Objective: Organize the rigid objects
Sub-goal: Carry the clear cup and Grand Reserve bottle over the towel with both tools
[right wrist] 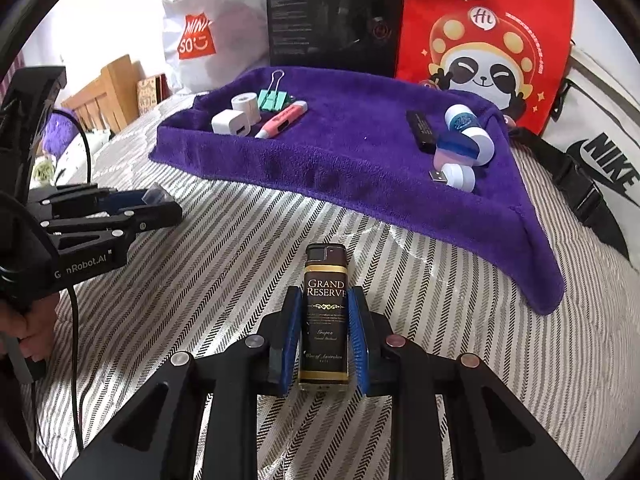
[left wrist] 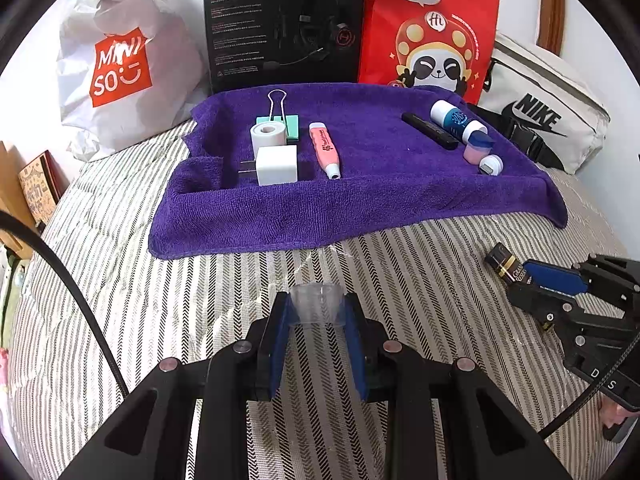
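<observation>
Brown lighter (right wrist: pixel 325 312) lies lengthwise between right tongs (right wrist: pixel 325 336), cap pointing away.

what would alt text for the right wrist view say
The right claw is shut on a dark Grand Reserve lighter over a striped bedspread. Behind lies a purple towel holding a white charger, pink highlighter and other small items; the left claw is at left.
</observation>
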The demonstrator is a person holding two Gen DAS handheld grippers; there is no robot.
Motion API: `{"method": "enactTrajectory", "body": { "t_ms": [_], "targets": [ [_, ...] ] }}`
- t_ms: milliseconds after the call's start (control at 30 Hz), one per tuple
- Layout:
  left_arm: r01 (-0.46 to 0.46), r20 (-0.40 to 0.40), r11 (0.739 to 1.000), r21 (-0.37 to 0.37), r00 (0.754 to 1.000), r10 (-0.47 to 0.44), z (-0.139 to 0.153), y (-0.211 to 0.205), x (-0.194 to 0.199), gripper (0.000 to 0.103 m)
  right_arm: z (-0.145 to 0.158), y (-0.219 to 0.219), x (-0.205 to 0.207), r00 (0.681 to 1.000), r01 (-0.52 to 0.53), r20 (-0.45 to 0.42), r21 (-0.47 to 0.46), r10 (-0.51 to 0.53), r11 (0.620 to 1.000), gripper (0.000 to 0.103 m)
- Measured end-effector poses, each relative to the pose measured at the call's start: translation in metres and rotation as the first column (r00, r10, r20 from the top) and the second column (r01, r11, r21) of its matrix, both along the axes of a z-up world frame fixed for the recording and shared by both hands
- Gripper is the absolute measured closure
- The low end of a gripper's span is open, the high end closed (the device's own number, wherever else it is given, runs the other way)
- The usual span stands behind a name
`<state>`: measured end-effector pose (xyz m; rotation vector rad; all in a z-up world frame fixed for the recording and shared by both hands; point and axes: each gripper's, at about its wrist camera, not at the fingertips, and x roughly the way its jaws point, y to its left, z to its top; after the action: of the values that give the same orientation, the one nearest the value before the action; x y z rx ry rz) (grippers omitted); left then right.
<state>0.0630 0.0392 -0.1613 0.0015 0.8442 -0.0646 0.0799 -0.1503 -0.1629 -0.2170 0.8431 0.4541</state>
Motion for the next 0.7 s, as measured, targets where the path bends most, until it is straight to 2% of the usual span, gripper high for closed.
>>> {"method": "enactTrajectory", "body": {
  "t_ms": [133, 300, 467, 700],
  "targets": [
    [0.003, -0.025, 1.0, -0.002, 1.0, -0.003, 0.001, 0.0, 0.002, 0.078, 0.004, 0.001, 0.005, 0.998, -0.003, -0.061, -0.012, 0.002, 1.0, 0.079],
    [0.005, -0.039, 1.0, 0.0, 0.999, -0.005, 0.001, -0.001, 0.004, 0.078, 0.002, 0.001, 0.002, 0.999, -0.004, -0.044, -0.014, 0.004, 1.0, 0.079],
    [-0.023, -0.08, 0.992, -0.121, 0.997, 0.013, 0.009, 0.014, 0.006, 0.078, 0.01, -0.005, 0.009, 0.996, -0.01, -0.092, 0.025, 0.012, 1.0, 0.08],
    [-0.042, -0.065, 0.994, -0.101, 0.997, 0.036, 0.03, 0.021, 0.002, 0.078, 0.034, -0.015, 0.009, 0.998, -0.018, -0.058, 0.063, 0.022, 0.998, 0.08]
  ]
}}
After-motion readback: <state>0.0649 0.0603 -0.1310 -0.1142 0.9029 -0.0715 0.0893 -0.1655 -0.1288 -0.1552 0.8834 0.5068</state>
